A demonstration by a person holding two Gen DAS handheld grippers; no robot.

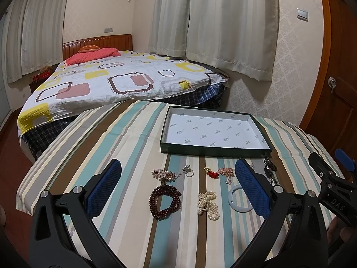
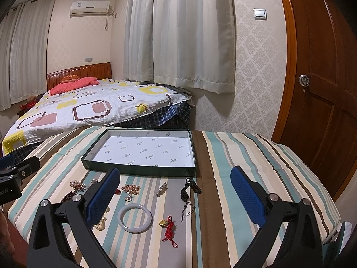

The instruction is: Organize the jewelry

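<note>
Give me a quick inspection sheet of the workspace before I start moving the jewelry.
Surface: striped tablecloth, flat.
Job's things: shallow box empty; white bangle, dark red bead bracelet, pearl strand, silver ring, red-corded gold charm, black cord piece and brooches lie loose before it.
Clutter: nothing seen.
Grippers: left hand-held gripper open, empty; right hand-held gripper open, empty.
Cables: nothing seen.
Surroundings: bed, curtains, wooden door.

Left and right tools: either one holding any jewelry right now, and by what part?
Nothing is held. The left tool and right tool both hang open above the striped tablecloth; the dark red bead bracelet and white jade bangle lie untouched.
</note>
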